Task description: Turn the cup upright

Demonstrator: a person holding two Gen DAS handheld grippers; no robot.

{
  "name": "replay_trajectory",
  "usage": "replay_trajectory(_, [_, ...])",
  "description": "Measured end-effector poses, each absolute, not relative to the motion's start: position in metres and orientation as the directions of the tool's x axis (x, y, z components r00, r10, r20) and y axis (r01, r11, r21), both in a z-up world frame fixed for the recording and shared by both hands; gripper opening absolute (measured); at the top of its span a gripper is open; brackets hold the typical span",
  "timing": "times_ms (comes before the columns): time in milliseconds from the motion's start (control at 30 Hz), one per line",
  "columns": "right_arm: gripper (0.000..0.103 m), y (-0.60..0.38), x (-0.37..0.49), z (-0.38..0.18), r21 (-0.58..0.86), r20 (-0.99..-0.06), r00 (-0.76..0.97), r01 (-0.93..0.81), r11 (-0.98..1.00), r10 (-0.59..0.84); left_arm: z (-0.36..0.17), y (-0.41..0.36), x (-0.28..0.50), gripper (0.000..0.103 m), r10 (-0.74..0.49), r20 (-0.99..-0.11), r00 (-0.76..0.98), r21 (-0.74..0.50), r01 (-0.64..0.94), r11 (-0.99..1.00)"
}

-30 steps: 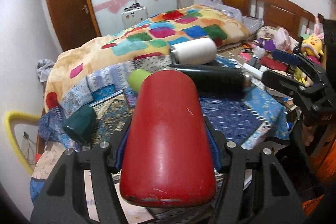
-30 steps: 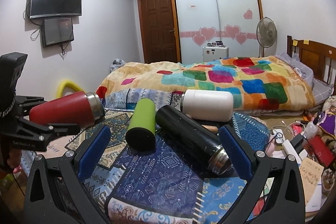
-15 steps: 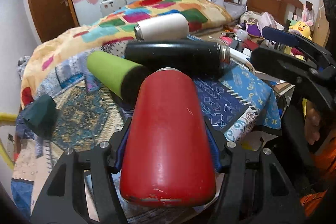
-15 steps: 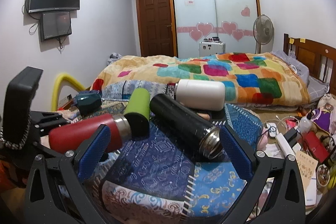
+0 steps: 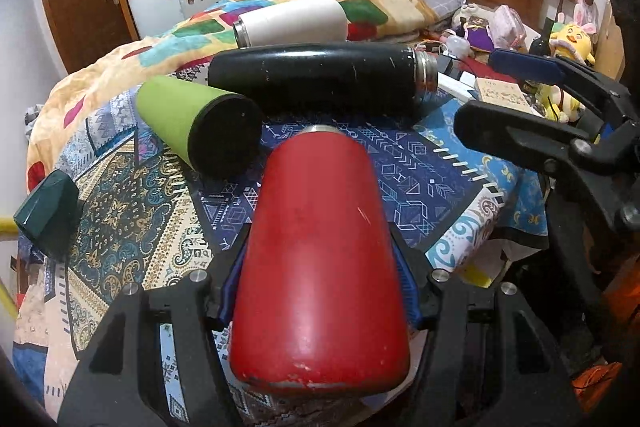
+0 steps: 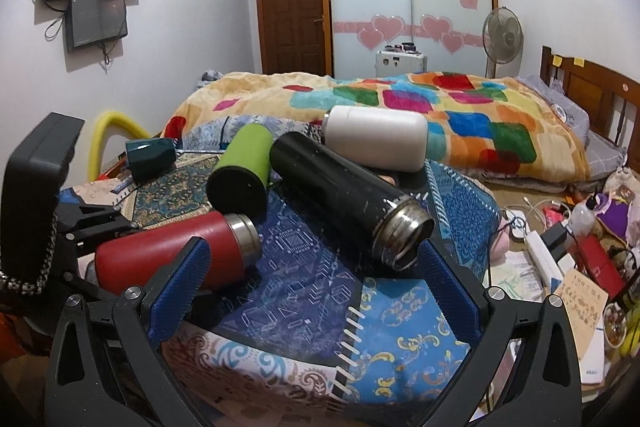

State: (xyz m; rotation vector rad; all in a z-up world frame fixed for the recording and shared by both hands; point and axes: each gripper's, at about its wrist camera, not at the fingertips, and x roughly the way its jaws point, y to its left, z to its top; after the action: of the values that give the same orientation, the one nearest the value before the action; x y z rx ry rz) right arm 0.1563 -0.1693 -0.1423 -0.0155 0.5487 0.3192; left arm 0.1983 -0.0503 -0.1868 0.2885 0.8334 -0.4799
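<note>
My left gripper (image 5: 320,291) is shut on a red flask (image 5: 320,259), held lying flat, steel mouth pointing away, low over the patterned cloth. The red flask (image 6: 172,259) also shows in the right wrist view at the left. My right gripper (image 6: 316,287) is open and empty, its blue pads (image 6: 178,291) wide apart above the cloth's front edge; it shows in the left wrist view (image 5: 540,99) at the right. A black flask (image 6: 344,195), a green cup (image 6: 244,163) and a white flask (image 6: 376,139) lie on their sides beyond.
A dark green cup (image 5: 48,211) lies at the table's left. The patterned cloth (image 6: 312,307) covers the table. A bed with a colourful blanket (image 6: 440,107) stands behind. Clutter of boxes and cables (image 6: 568,259) fills the right side.
The left gripper has lowered the red flask toward the cloth and nearer the green cup. The right gripper has moved closer to the black flask's mouth, still open.
</note>
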Motion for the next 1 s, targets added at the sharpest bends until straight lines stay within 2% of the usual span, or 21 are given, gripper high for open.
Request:
replay_trajectory(133, [0.103, -0.171, 0.158, -0.144, 0.075, -0.522, 0.802, -0.295, 0.952, 0.290, -0.184, -0.052, 0.196, 0.063, -0.292, -0.769, 0.569, 0.066, 0.525, 0.849])
replay_trajectory(333, [0.103, -0.173, 0.159, -0.141, 0.086, -0.515, 0.806, -0.288, 0.954, 0.290, -0.159, -0.032, 0.194, 0.064, -0.360, -0.742, 0.565, -0.019, 0.520, 0.854])
replay_trajectory(500, [0.103, -0.166, 0.165, -0.151, 0.083, -0.541, 0.788, -0.297, 0.951, 0.293, -0.132, 0.011, 0.200, 0.075, -0.286, -0.674, 0.681, 0.026, 0.409, 0.912])
replay_trajectory(633, [0.103, -0.155, 0.172, -0.161, 0.098, -0.568, 0.759, -0.320, 0.942, 0.317, -0.150, 0.049, 0.222, 0.075, -0.211, -0.731, 0.649, 0.025, 0.334, 0.942])
replay_trajectory(733, [0.103, -0.141, 0.179, -0.167, 0.099, -0.584, 0.739, -0.346, 0.933, 0.336, -0.164, 0.061, 0.223, 0.075, -0.228, -0.756, 0.614, -0.014, 0.334, 0.943])
replay_trajectory(800, [0.103, -0.135, 0.181, -0.168, 0.095, -0.588, 0.733, -0.357, 0.929, 0.342, -0.167, 0.065, 0.219, 0.073, -0.205, -0.747, 0.633, 0.009, 0.318, 0.948])
replay_trajectory(1000, [0.103, -0.123, 0.190, -0.172, 0.102, -0.615, 0.702, -0.379, 0.920, 0.358, -0.171, 0.071, 0.210, 0.073, -0.252, -0.744, 0.619, -0.028, 0.348, 0.937])
